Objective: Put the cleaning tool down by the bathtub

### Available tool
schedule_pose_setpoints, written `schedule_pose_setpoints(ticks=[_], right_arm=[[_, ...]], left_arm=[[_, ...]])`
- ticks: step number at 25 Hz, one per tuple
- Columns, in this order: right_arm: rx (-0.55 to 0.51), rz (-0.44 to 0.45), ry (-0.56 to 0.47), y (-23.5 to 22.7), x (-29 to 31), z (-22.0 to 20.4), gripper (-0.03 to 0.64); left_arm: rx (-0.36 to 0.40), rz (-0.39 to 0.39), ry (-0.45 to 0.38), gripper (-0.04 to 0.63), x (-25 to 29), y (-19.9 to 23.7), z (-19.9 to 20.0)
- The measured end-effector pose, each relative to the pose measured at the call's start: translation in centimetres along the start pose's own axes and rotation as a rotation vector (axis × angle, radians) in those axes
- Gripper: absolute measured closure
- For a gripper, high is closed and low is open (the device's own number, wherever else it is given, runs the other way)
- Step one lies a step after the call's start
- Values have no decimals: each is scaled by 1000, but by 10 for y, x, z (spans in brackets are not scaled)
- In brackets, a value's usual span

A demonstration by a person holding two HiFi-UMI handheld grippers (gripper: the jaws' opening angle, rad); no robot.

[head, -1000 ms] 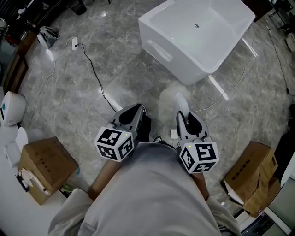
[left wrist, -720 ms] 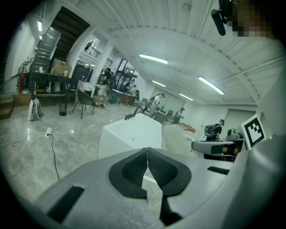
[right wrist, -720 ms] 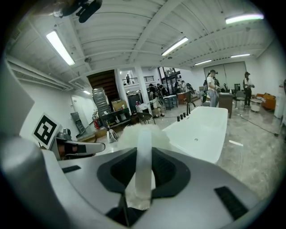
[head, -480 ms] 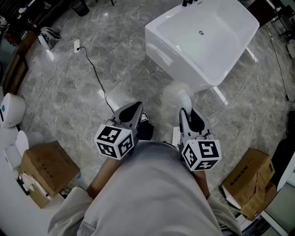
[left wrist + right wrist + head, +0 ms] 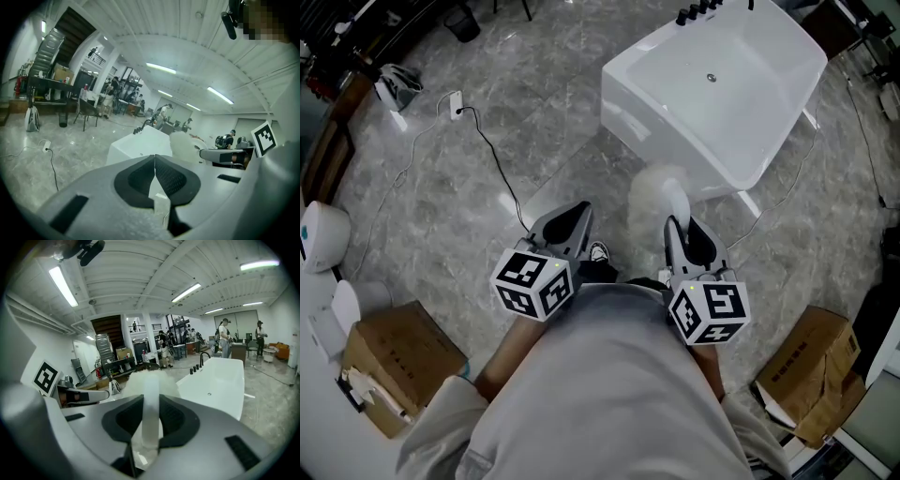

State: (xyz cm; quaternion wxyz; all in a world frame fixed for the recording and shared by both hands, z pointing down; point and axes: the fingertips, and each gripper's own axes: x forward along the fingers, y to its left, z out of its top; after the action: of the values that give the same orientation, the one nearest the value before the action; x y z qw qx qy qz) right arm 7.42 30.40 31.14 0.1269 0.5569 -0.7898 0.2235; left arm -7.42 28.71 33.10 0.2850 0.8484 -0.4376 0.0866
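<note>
We hold the fluffy white duster (image 5: 647, 192) by its handle, pinched in the right gripper (image 5: 151, 401), its head above the grey marble floor (image 5: 487, 112) near the white rectangular bathtub (image 5: 647, 117), the left gripper (image 5: 154, 159) closed and empty, so setting it down is not yet done.

Bathtub (image 5: 722, 103) ahead, cable (image 5: 494, 159) across open floor (image 5: 572, 112)

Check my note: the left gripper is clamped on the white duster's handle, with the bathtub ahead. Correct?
No, it is the right one. The right gripper view shows the right gripper clamped on the white duster by its handle, with the bathtub ahead.
</note>
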Motion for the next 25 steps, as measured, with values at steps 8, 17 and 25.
schedule_pose_setpoints(ticks=[8,17,25], right_arm=[[-9,-12,16,11,15,5,533],[-47,13,35,13,37,15,534],[-50,48,4,1,78,38,534]], left_arm=[[-21,-26,2,586,-8,22,4],[-61,0,2,586,3,41,5],[-65,30,-20,586,33,62,27]])
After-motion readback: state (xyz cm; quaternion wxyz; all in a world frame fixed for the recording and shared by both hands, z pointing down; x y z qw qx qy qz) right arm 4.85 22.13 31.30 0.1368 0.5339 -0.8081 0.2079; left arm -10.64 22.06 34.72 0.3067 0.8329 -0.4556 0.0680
